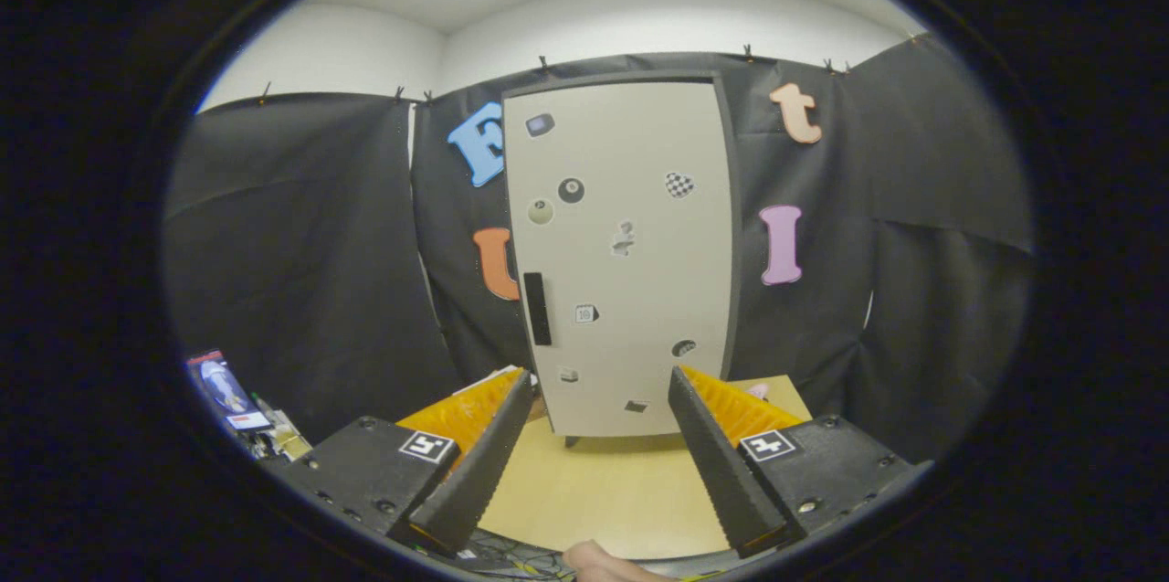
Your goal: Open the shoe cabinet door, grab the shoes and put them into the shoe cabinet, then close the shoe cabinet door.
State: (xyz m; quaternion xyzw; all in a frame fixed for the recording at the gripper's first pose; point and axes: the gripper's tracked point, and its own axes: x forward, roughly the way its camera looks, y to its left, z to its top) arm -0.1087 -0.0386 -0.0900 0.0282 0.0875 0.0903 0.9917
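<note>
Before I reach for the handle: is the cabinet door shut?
Shut: the door lies flat across the cabinet front, handle untouched. The open gripper stands short of it.

Light wooden table (603, 491); shoe cabinet (630, 262) stands on it.

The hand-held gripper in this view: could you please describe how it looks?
The hand-held gripper has two long wedge-shaped fingers with ribbed inner faces. Each sits on a dark bolted block bearing a small square black-and-white marker.
</note>
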